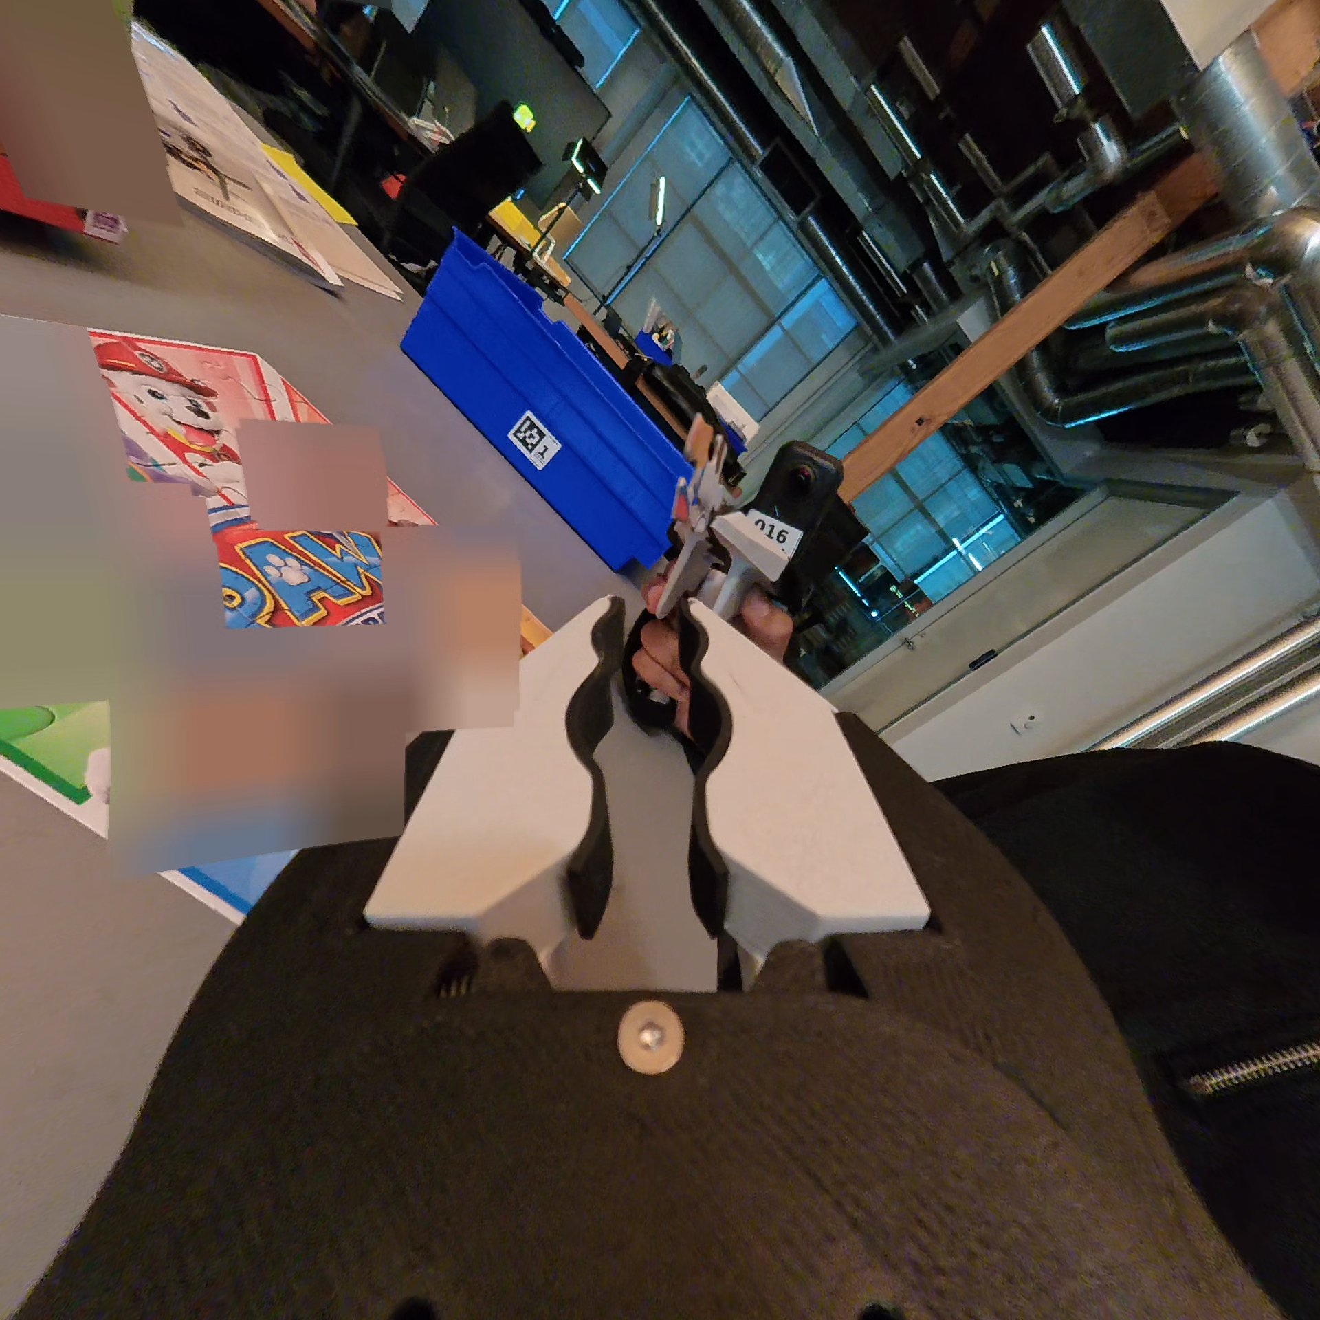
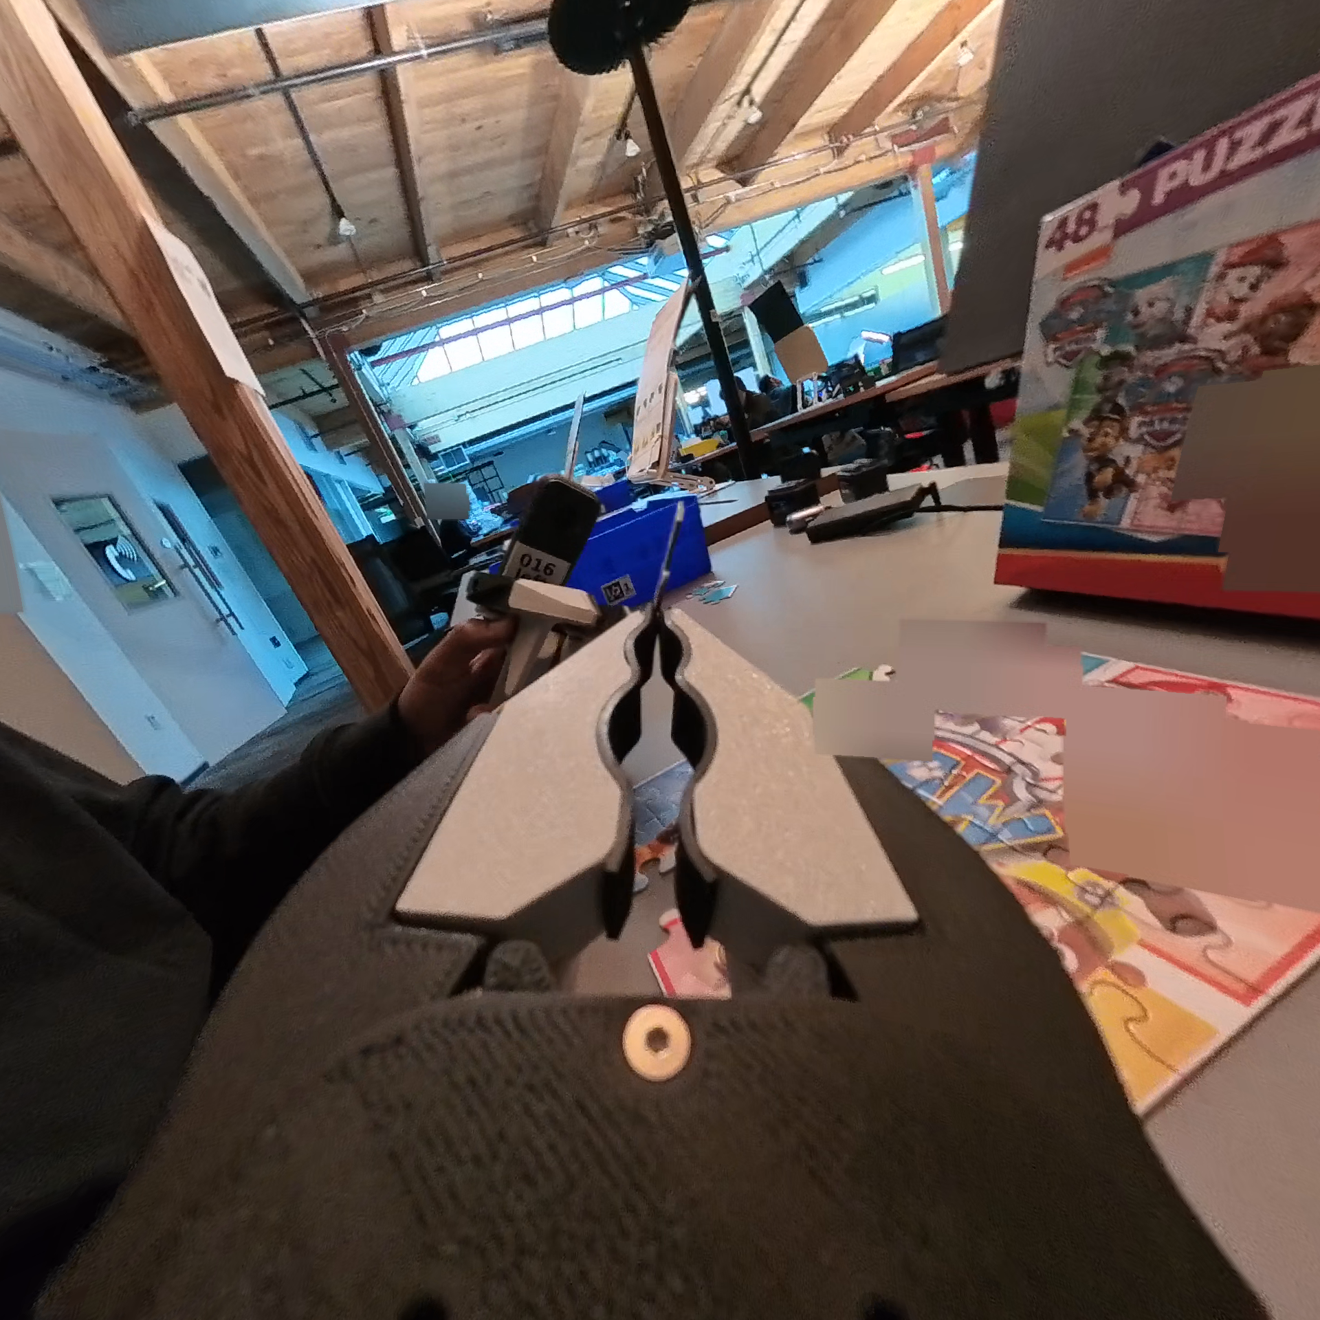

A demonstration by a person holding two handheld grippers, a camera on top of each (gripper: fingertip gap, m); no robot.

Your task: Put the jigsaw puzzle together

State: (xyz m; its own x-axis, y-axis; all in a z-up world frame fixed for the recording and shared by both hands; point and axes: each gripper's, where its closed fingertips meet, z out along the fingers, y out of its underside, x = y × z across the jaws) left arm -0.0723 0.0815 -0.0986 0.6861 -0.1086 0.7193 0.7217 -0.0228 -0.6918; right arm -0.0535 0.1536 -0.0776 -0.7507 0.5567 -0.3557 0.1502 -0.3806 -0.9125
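Observation:
My right gripper (image 2: 656, 623) is shut on a thin jigsaw piece (image 2: 670, 557), which stands edge-on above its fingertips. The left wrist view shows the same gripper (image 1: 707, 514) held in a hand, with the colourful piece (image 1: 703, 457) pinched at its tip. My left gripper (image 1: 650, 614) is open and empty, lifted off the table and pointing at the right gripper. It also shows in the right wrist view (image 2: 553, 607), held in a hand. A partly assembled cartoon puzzle (image 2: 1000, 821) lies on the grey table (image 2: 857, 593); it also shows in the left wrist view (image 1: 300, 571).
A blue bin (image 1: 543, 428) with a tag stands at the table's edge, also in the right wrist view (image 2: 636, 557). A puzzle box (image 2: 1143, 400) stands at the right. Loose pieces (image 2: 718, 591) lie near the bin and one pink piece (image 2: 689, 964) lies under my right gripper. Black devices (image 2: 864, 511) sit farther back. There is about 9 cm between the tips of the two grippers.

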